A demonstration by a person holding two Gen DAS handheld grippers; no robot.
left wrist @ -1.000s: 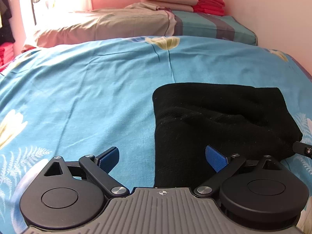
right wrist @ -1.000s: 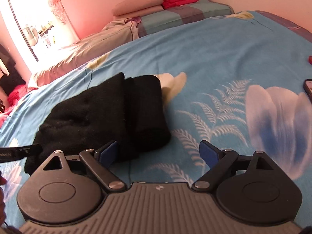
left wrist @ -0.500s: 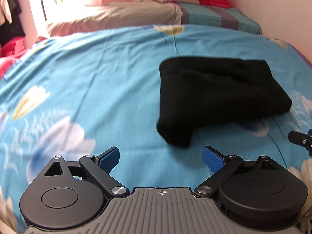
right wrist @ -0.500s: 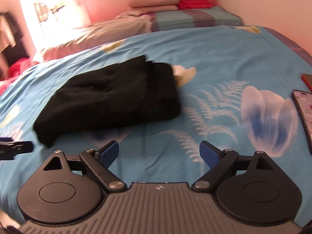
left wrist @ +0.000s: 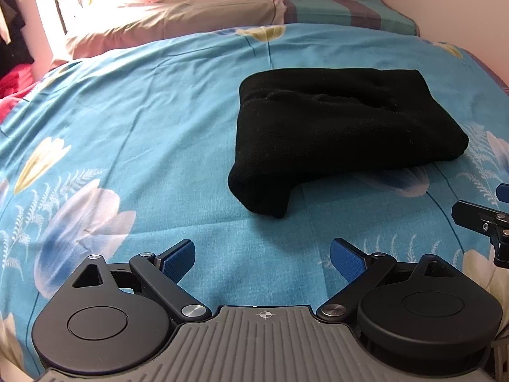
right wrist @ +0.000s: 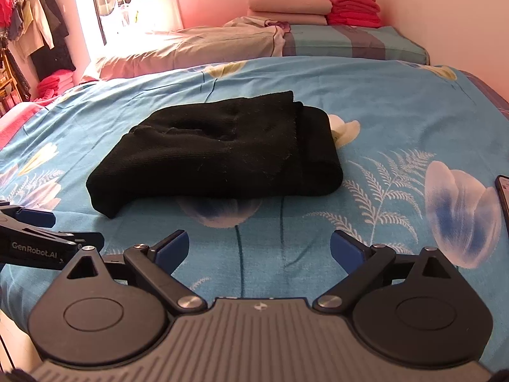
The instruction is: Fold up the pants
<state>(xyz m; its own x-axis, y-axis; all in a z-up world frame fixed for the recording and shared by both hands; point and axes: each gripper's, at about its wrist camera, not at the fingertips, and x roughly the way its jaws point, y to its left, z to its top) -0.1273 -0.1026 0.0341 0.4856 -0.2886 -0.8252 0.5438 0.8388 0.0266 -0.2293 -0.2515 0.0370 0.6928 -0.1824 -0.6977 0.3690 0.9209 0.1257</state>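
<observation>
Biggest thing in my feeds is the bed (left wrist: 127, 102), covered by a blue sheet with tulip and fern prints that fills most of both views. Up around 12 o'clock there's a beige duvet (right wrist: 197, 47) bunched along the head end, with a striped teal pillow (right wrist: 356, 43) right beside it

The black pants (left wrist: 334, 127) are sitting folded into a chunky bundle on the sheet. From the left wrist cam they're at about 1 o'clock, with one narrower end sticking toward me. From the right wrist cam the same bundle (right wrist: 222, 156) is at roughly 11 o'clock, and you can see the layered edges on its right side. Nothing is touching it

On top of the pillow, 12 to 1 o'clock, there's a stack of folded beige stuff (right wrist: 289, 8) next to a red stack (right wrist: 354, 6)

My left gripper (left wrist: 262, 256) has its jaws spread wide with nothing between the blue pads, hovering over bare sheet short of the pants. Right gripper (right wrist: 259, 248) is the same deal, wide apart and holding nothing. Each one pokes into the other's view at the edge (right wrist: 28, 235)

Smallest: a phone (right wrist: 503, 191) peeking in at 3 o'clock on the right cam
</observation>
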